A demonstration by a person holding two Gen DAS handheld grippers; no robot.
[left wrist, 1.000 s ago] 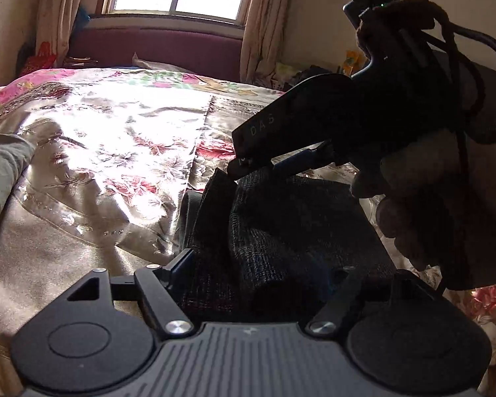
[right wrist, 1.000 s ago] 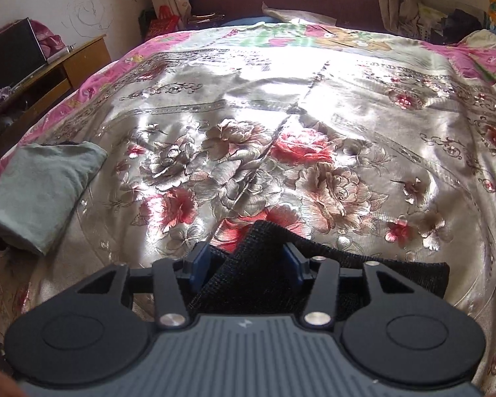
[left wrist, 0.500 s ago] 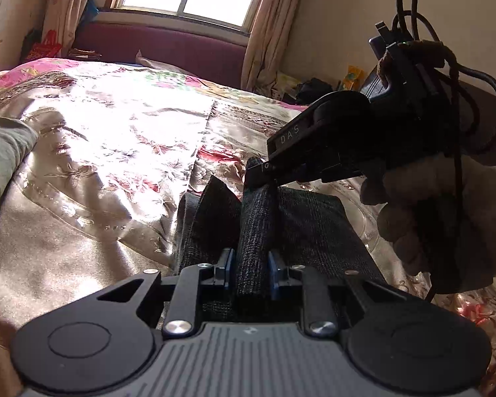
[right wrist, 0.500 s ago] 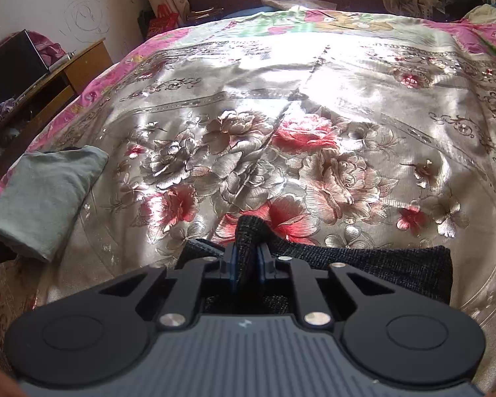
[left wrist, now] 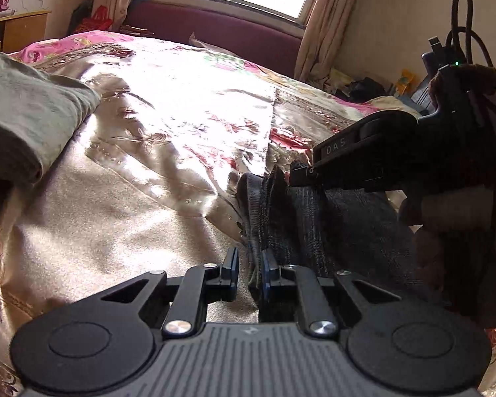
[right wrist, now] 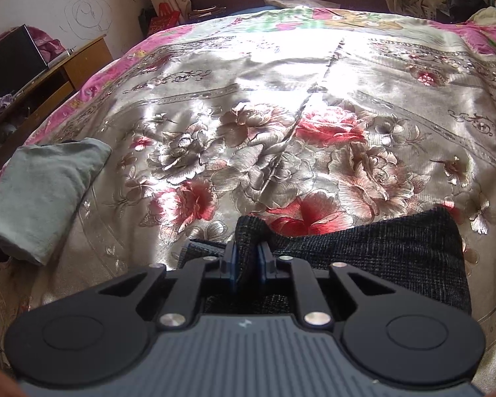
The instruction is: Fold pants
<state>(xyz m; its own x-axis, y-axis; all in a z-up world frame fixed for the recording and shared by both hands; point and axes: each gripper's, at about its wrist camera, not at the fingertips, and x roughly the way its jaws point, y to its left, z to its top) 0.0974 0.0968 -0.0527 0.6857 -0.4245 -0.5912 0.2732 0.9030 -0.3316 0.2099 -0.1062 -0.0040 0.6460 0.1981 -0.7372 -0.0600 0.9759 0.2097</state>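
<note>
On the far left of the bed lies a grey-green folded cloth [right wrist: 39, 198], well apart from the work and no part of this fold. Beside it spreads the shiny floral bedspread [right wrist: 281, 139], sunlit, with bare room beyond the garment.

Near the middle, at the near edge of the bed, sit the dark pants [right wrist: 373, 254], already doubled into a thick, short bundle. The left gripper [left wrist: 249, 273] has its jaws nearly together, pinching a thin edge of the pants at the bundle's left side; the cloth rises between the pads in a narrow strip. The right gripper [right wrist: 246, 259] stands a little further along the same edge, its jaws pressed on a thicker peak of the fabric. In the left view it shows from the side, biting the raised corner, with the person's right hand [left wrist: 459, 211] behind it.

My reading is that this is the grasp stage of another fold: both corners of one edge are held and pulled up slightly, while the rest of the bundle lies flat to the right. The next move calls for lifting both corners evenly and carrying them together across the bundle to the opposite edge, keeping the layers from sliding apart, then setting them down square before releasing.
</note>
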